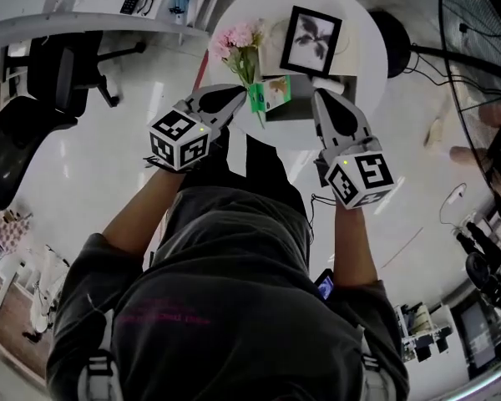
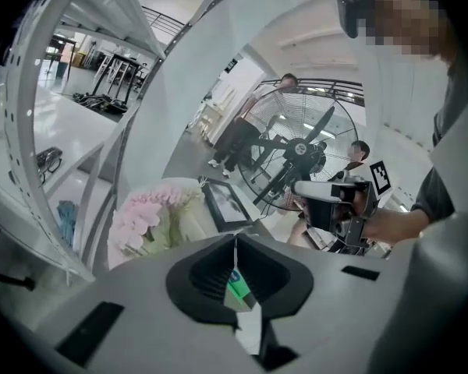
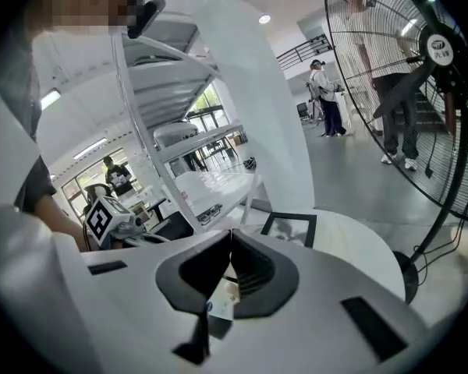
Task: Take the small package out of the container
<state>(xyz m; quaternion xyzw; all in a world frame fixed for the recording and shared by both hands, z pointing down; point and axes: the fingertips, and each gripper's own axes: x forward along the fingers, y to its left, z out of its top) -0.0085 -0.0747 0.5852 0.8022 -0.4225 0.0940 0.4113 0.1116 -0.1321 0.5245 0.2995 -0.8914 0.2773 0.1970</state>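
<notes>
The small green and white package (image 1: 273,92) hangs over the near edge of the round white table (image 1: 363,32). Its green left edge sits at the tips of my left gripper (image 1: 245,96). In the left gripper view the jaws of that gripper (image 2: 235,244) meet in a thin line, with the package (image 2: 239,290) between them. The dark grey container (image 1: 305,107) stands on the table just behind and to the right. My right gripper (image 1: 316,97) is over its right part, its jaws together (image 3: 232,236). A pale printed piece (image 3: 222,298) shows in their gap; I cannot tell whether it is pinched.
Pink flowers (image 1: 238,40) and a black picture frame (image 1: 311,40) stand on the table behind the container. A large floor fan (image 1: 484,57) is at the right, an office chair (image 1: 33,98) and a white shelf rack (image 1: 83,15) at the left. People stand beyond the fan (image 3: 327,92).
</notes>
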